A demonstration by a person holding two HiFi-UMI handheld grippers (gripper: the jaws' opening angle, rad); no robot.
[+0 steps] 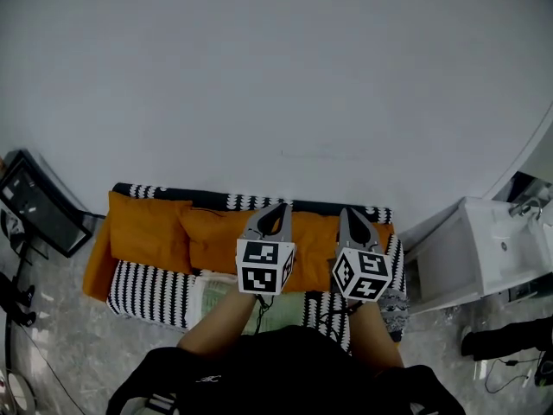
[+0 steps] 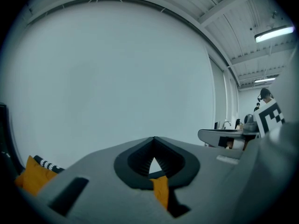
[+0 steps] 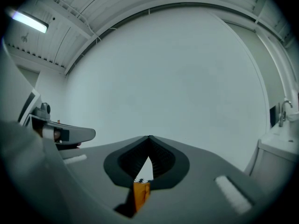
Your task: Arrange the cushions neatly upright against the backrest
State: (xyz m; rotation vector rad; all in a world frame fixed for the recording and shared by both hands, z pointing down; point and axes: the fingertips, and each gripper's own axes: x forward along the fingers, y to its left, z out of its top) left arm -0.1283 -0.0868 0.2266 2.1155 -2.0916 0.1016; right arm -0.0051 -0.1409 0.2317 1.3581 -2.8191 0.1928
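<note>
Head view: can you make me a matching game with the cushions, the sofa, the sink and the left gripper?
Things:
1. cushions
2. sofa
3. sink
4. left gripper

Colour or state:
A. shut
B. white
C. orange
D. black-and-white pattern

Pairs: 1-C, 2-D, 3-B, 4-A.
</note>
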